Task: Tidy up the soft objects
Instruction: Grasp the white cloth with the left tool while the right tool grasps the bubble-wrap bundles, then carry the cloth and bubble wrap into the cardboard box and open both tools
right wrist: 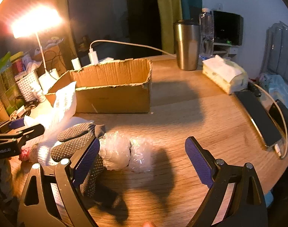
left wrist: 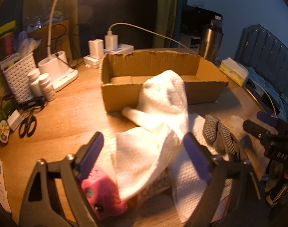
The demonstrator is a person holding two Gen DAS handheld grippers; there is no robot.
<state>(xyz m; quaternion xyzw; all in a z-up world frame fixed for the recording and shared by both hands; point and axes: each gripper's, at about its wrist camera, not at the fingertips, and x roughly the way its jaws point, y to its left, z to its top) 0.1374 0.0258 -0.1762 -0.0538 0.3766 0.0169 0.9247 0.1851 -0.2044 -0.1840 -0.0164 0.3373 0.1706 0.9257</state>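
A soft pile is seen right in front of the left gripper (left wrist: 144,157), whose jaws are spread wide with nothing pinched. Between its blue pads (left wrist: 91,151) a white cloth (left wrist: 162,113) is heaped, and it is bumpy like a waffle and floppy. One end of the cloth is draped up against the near wall of the cardboard box (left wrist: 123,96), which is found just ahead of the gripper. The cloth can be judged as very light and easy to squash, so a thick fold near its middle is best pinched, not a thin edge that may slip out. Under the left pad a pink plush toy (left wrist: 104,193) with a black bead eye is tucked, fuzzy and squishy. To the right of the cloth a grey glove (left wrist: 217,132) with small rubber dots is laid flat, and it looks grippy and limp. The right gripper (right wrist: 142,159) is also held wide open and empty, low over the wooden table (right wrist: 210,124). Just ahead of its left pad a wad of clear bubble wrap (right wrist: 125,153) is seen, shiny, crinkly and puffy. It is likely slippery and springy, so it should be squeezed around its fat middle.
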